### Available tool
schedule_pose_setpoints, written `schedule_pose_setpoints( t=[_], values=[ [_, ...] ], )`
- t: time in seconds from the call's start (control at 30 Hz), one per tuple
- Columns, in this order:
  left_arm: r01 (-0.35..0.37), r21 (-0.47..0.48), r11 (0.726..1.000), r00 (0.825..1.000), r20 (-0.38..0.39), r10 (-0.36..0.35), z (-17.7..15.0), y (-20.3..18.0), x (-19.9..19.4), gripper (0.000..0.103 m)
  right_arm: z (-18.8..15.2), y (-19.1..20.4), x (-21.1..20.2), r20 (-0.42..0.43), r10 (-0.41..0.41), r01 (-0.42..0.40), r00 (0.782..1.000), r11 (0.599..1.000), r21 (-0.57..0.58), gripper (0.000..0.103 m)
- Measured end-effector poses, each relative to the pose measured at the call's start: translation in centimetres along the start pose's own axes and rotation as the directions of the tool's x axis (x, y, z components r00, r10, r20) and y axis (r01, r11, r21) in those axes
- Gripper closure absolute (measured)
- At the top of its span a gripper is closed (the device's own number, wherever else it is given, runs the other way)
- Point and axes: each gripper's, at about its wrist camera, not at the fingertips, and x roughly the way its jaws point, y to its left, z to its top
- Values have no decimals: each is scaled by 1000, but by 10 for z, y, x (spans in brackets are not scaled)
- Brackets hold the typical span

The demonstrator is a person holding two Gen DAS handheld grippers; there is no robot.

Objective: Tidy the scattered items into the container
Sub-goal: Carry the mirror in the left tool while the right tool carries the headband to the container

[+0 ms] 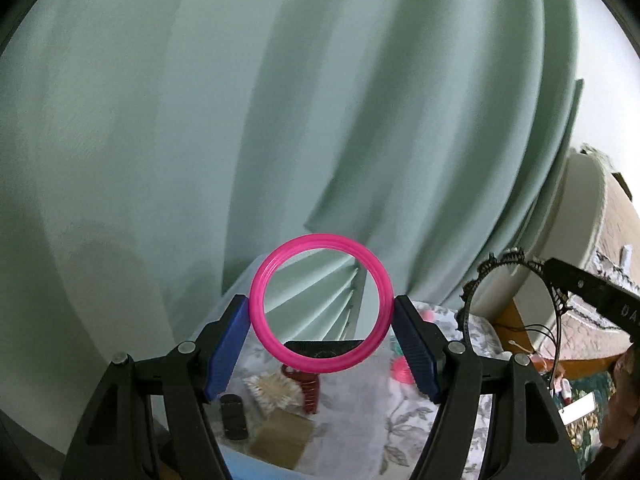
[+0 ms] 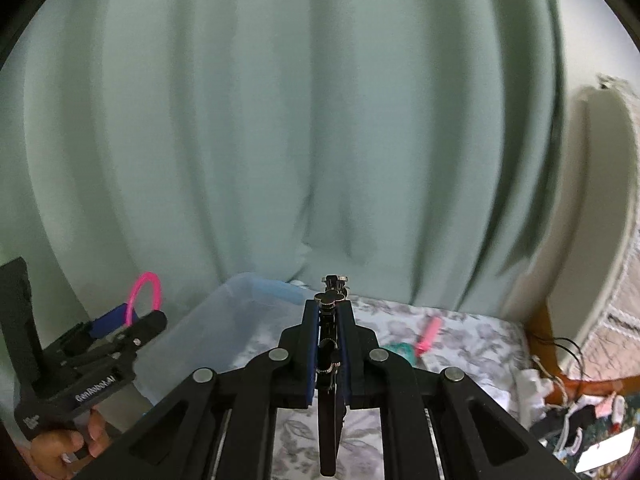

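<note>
Left wrist, hand-held gripper [image 1: 322,334] raised, gripping pink ring [image 1: 320,303]

Surface: floral grey-white cloth [image 2: 460,332] over a table or bed, cannot tell which. Clear plastic bin [image 2: 224,320] rests on it, left. Pink tube [image 2: 429,334] and teal item [image 2: 400,349] lie touching, far right.

Pale green curtain [image 2: 280,120] fills backdrop; floral tablecloth [image 2: 460,336] below; white wall [image 2: 592,200] at right.

Left hand-held gripper [image 1: 322,320] clamps pink ring [image 1: 320,303]
</note>
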Motion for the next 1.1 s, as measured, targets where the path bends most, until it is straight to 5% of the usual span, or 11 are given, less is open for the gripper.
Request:
schedule_pose_setpoints(
  t=[0.5,1.1],
  values=[
    [-56,-40,998,997,-54,54,-8,32,20,30,6,67,49,-51,127,-130,991,990,-53,93],
    [-69,-28,997,983,-173,63,-16,38,58,29,-19,90,105,-212,156,-169,965,985,-45,93]
  ],
)
